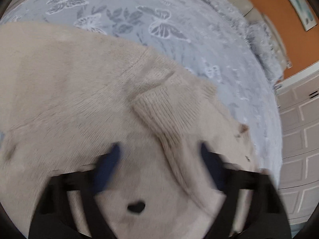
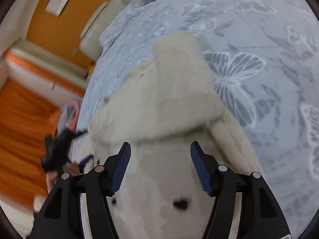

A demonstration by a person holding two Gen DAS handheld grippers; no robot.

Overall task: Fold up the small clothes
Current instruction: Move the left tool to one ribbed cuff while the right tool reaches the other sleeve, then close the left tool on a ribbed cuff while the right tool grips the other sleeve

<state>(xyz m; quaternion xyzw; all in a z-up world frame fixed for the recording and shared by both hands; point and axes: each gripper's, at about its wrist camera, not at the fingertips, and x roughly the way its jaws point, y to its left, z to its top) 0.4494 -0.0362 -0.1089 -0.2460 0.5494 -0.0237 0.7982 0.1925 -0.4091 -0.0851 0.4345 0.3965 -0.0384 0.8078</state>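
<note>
Both tools [image 1: 159, 157] [image 2: 160, 155] spread above cream sweater [image 1: 69, 89] (nothing pinched); bedspread [image 1: 179, 39] bare beyond hem.

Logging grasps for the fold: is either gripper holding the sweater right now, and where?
Neither. Both the left gripper and right gripper stand open above the cream sweater.

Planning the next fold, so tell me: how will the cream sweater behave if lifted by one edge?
The sweater is probably floppy: its ribbed cuff already lies draped over it. The fuzzy knit likely grips rather than slips.
</note>
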